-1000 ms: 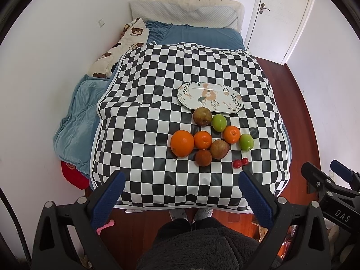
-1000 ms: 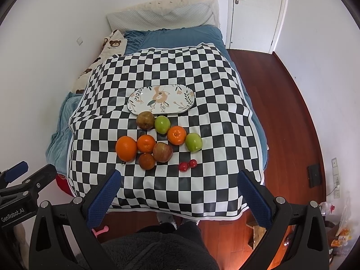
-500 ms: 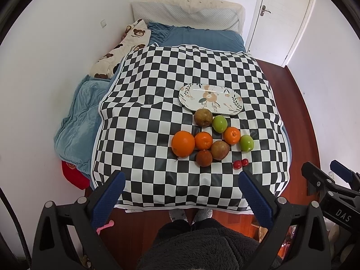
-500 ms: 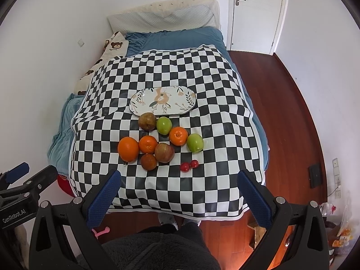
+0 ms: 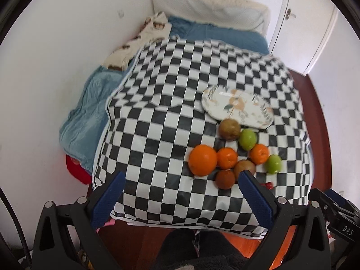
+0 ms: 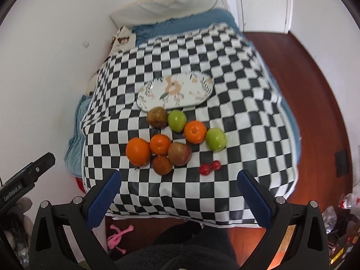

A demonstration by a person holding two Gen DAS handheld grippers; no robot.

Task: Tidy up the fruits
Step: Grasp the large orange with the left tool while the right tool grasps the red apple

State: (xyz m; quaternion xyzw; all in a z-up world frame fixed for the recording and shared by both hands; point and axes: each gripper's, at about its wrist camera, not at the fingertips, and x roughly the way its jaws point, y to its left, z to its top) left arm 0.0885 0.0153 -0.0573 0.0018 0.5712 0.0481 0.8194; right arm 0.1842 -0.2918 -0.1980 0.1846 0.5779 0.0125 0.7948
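Observation:
Several fruits lie clustered on a black-and-white checkered cloth point(image 6: 236, 85): a big orange point(image 6: 138, 151), two smaller oranges point(image 6: 160, 144) point(image 6: 195, 131), two green apples point(image 6: 177, 120) point(image 6: 216, 139), a reddish apple point(image 6: 179, 153), two brown fruits point(image 6: 157, 117) point(image 6: 162, 164) and two red cherries point(image 6: 209, 167). An empty oval floral plate point(image 6: 175, 92) lies just beyond them. My left gripper point(image 5: 180, 177) and right gripper point(image 6: 180, 177) are both open and empty, above the cloth's near edge. The big orange point(image 5: 202, 159) and plate point(image 5: 238, 105) also show in the left wrist view.
The cloth covers a bed with blue bedding point(image 5: 83, 112), a bear-print pillow point(image 5: 135, 42) and a white pillow point(image 5: 209, 6) against the left wall. Wooden floor point(image 6: 315, 85) and a white door point(image 6: 263, 2) lie to the right. A pink toy point(image 6: 119, 236) lies on the floor.
Both grippers have moved forward and down toward the cloth, so the fruits look larger and nearer. Both stay open. Nothing on the cloth has moved.

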